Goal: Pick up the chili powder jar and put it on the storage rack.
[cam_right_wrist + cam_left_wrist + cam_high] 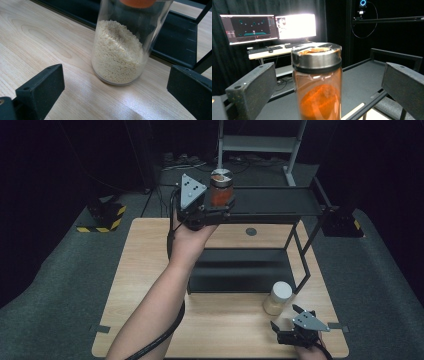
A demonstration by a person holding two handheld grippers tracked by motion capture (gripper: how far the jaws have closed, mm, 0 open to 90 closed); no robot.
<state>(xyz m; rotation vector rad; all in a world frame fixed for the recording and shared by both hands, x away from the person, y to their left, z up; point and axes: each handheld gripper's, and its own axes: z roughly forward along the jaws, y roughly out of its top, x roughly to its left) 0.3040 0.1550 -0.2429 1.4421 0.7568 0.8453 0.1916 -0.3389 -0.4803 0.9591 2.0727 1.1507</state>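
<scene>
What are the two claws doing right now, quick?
Left claw: open, orange jar between its jaws, not gripped.
Right claw: open, holding nothing, white jar just ahead.

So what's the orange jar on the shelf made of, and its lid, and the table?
The orange jar looks like clear glass or plastic, since shiny streaks show and the orange stuff is visible inside. Its lid seems brushed metal, grey and dully gleaming. The table looks like pale wood or a wood-look coating: grain lines run across it.
</scene>
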